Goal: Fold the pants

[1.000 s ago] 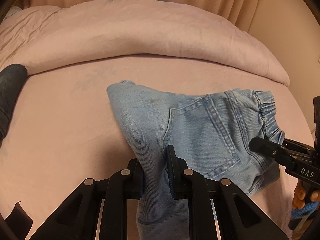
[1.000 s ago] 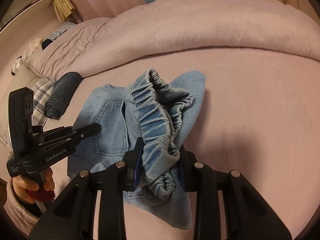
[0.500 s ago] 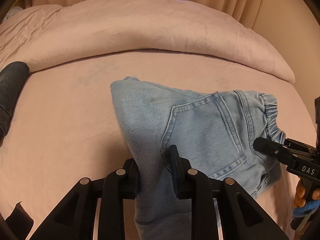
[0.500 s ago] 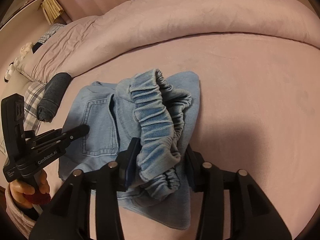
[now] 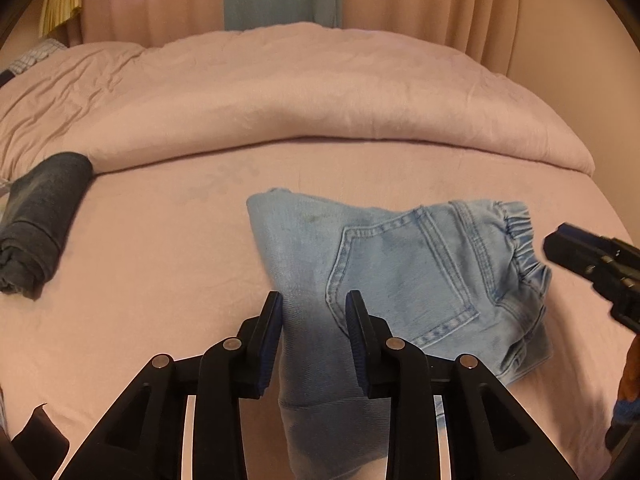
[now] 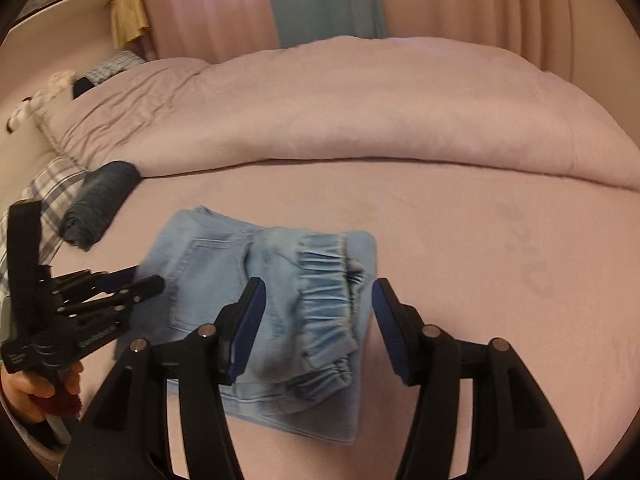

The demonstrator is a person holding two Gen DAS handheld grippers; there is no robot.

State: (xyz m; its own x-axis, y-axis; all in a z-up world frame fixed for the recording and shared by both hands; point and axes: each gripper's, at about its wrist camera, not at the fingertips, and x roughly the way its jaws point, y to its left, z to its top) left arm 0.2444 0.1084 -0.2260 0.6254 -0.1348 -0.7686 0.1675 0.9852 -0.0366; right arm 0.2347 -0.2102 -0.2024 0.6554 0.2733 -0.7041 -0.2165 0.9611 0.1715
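Observation:
Light blue jeans [image 5: 420, 264] lie folded into a small bundle on the pink bed sheet [image 5: 140, 280], back pocket up. My left gripper [image 5: 314, 300] hovers over the folded leg edge. Its jaws are opening, with the denim lying loose between them and no pad pressing on it. In the right wrist view the jeans [image 6: 208, 264] lie with the elastic waistband [image 6: 324, 300] on top. My right gripper [image 6: 318, 284] stands above that waistband, its jaws opening wide and clear of the cloth. The left gripper [image 6: 150, 280] shows at the left, held by a hand. The right gripper [image 5: 560, 244] enters the left wrist view at the right edge.
A dark rolled garment [image 5: 44, 208] lies at the left of the bed, also seen as a dark roll [image 6: 104, 196] beside a plaid pillow [image 6: 56, 188]. A bunched pink duvet [image 5: 300, 92] runs across the far side. Curtains hang behind it.
Both grippers went from shut on the denim to open and rose off it. The waistband bunch dropped out of the right jaws and now lies flatter on the bundle.

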